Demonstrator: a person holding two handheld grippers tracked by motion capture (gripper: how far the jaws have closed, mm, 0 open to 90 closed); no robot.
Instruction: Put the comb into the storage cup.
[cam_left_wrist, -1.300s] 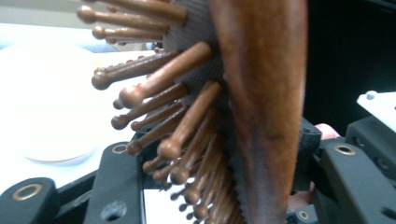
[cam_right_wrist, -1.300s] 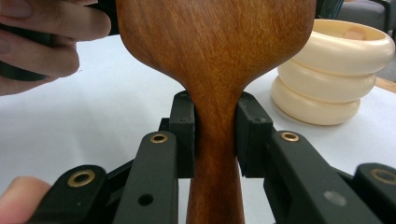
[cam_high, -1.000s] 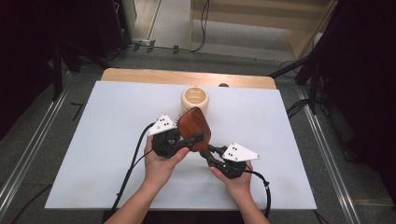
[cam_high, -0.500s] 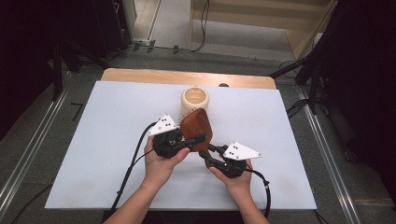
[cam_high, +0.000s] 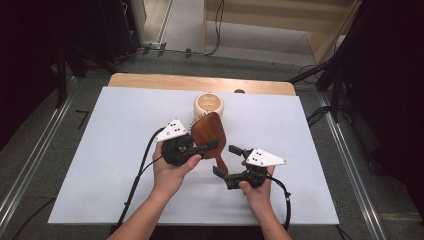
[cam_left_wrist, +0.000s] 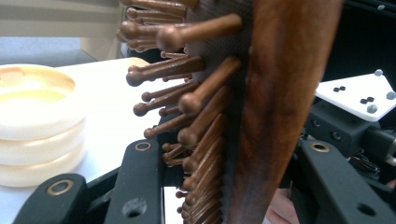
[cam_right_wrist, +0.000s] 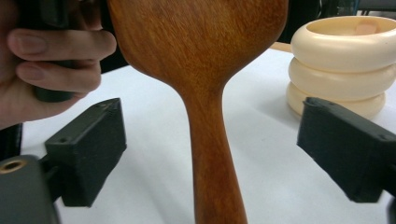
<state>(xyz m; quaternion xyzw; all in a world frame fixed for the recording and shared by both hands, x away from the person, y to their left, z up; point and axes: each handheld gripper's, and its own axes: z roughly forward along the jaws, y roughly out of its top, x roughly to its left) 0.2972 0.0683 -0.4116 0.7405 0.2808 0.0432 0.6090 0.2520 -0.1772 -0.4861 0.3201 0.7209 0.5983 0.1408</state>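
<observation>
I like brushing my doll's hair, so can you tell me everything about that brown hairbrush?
The reddish-brown wooden paddle hairbrush has a broad, smooth oval back, a narrow handle and rows of round-tipped wooden pins set in a dark pad. It is held on edge above the white table. The left gripper is shut on its head, with one of its fingers among the pins. The open right gripper straddles the handle without touching.

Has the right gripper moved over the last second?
Yes. In the high view the right gripper has drawn slightly back toward the person and opened, away from the cream holder, with the brush handle between its jaws.
</observation>
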